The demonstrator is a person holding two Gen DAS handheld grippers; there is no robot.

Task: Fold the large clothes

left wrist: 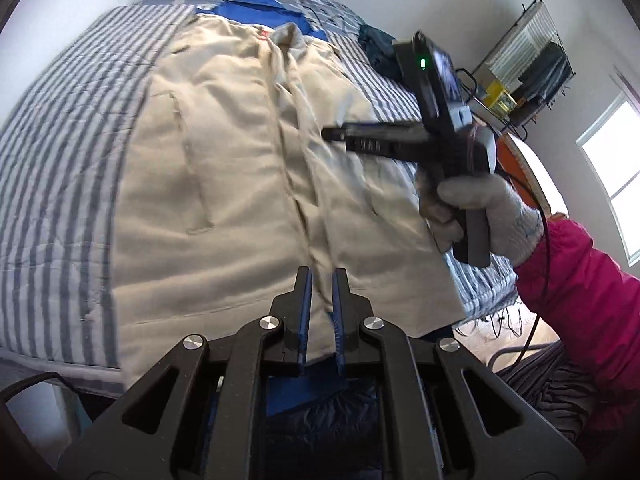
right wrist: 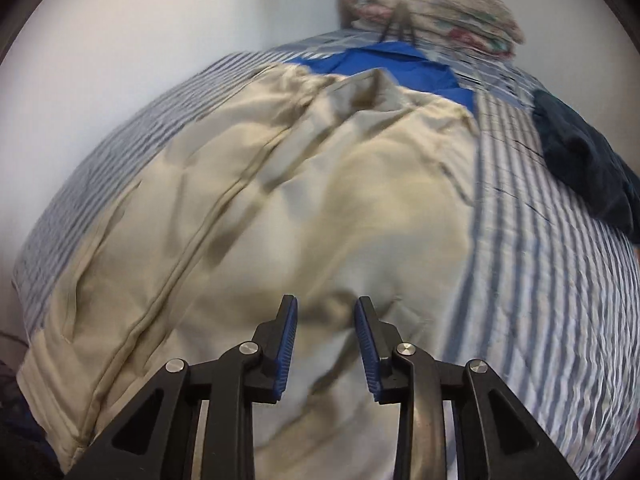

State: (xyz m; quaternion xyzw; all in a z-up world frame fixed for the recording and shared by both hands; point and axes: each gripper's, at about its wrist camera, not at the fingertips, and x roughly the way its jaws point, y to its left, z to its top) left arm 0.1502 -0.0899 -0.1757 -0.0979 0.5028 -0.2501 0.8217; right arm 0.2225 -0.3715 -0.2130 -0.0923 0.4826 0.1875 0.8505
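A large beige coat (left wrist: 224,160) lies spread front-up on the striped bed, its closed front seam running down the middle. My left gripper (left wrist: 323,276) is at the coat's near hem, its jaws nearly together with a strip of the beige cloth pinched between the blue pads. In the left wrist view my right gripper (left wrist: 332,136) hovers over the coat's right half, held by a gloved hand (left wrist: 480,208). In its own view the right gripper (right wrist: 326,304) stands open above the beige coat (right wrist: 320,200), with nothing between its pads.
The striped quilt (left wrist: 60,140) covers the bed. A blue garment (right wrist: 392,64) lies beyond the coat's collar, with floral pillows (right wrist: 440,16) behind it. A dark garment (right wrist: 588,168) lies at the right. A wire rack (left wrist: 532,64) and a window (left wrist: 616,152) are on the right, beyond a pink sleeve (left wrist: 580,300).
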